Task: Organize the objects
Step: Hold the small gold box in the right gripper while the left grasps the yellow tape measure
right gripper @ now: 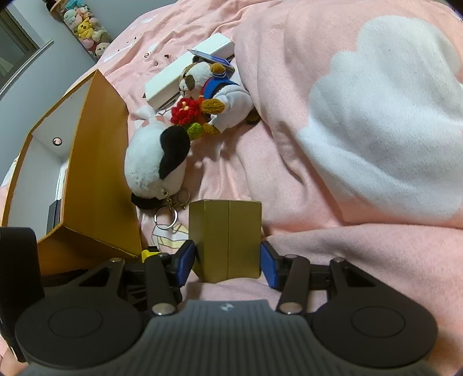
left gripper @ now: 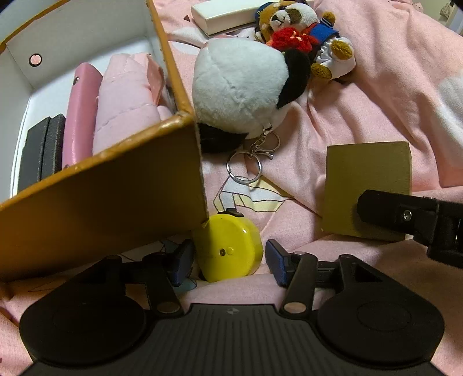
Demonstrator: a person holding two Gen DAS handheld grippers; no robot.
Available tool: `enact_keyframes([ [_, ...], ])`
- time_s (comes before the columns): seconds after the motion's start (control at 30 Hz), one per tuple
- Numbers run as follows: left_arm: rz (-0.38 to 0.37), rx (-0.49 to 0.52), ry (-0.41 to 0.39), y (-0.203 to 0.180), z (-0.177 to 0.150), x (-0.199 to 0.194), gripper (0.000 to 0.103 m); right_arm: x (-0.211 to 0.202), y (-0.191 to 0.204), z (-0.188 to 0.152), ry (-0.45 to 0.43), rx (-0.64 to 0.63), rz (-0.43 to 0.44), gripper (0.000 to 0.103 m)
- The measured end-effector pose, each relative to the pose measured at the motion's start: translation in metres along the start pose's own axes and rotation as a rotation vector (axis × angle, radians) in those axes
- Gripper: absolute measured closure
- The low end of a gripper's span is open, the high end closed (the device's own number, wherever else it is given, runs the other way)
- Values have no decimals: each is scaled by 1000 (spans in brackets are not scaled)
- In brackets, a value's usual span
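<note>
A round yellow case (left gripper: pixel 228 248) lies on the pink blanket by the orange box's near corner. My left gripper (left gripper: pixel 228 261) is open around it, pads apart from its sides. A gold box (right gripper: pixel 227 241) stands between the fingers of my right gripper (right gripper: pixel 227 261), pads at or very near its sides; it also shows in the left wrist view (left gripper: pixel 367 185). The orange box (left gripper: pixel 101 196) holds pink and dark items. A black-and-white plush keychain (left gripper: pixel 243 89) and a plush dog (left gripper: pixel 303 37) lie beyond.
A white oblong box (left gripper: pixel 222 16) lies at the far side behind the plush dog. A thick fold of pink blanket with a white cloud (right gripper: pixel 376 115) rises at the right. A shelf of plush toys (right gripper: pixel 84 26) stands against the far wall.
</note>
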State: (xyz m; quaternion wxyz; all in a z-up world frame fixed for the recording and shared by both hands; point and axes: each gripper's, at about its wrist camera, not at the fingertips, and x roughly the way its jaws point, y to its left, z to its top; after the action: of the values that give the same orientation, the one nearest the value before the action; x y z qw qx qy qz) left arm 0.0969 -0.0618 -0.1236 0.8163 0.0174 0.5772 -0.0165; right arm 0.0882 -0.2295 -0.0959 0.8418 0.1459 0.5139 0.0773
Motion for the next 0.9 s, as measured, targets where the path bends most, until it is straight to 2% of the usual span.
enact_keyframes([
  [0.17, -24, -21, -3, 10, -6, -9, 48, 3, 2, 2, 6, -9, -6, 53],
  [0.23, -45, -18, -3, 14, -9, -17, 62, 4, 3, 2, 7, -15, -7, 53],
  [0.43, -121, -35, -18, 36, -21, -40, 75, 4, 7, 2, 7, -28, -13, 53],
  [0.67, -226, -53, -73, 42, -23, -75, 77, -7, 18, 1, -5, -59, -33, 55],
  [0.9, -367, -31, -222, 50, -35, -120, 80, -33, 35, 3, -72, -115, -22, 56],
])
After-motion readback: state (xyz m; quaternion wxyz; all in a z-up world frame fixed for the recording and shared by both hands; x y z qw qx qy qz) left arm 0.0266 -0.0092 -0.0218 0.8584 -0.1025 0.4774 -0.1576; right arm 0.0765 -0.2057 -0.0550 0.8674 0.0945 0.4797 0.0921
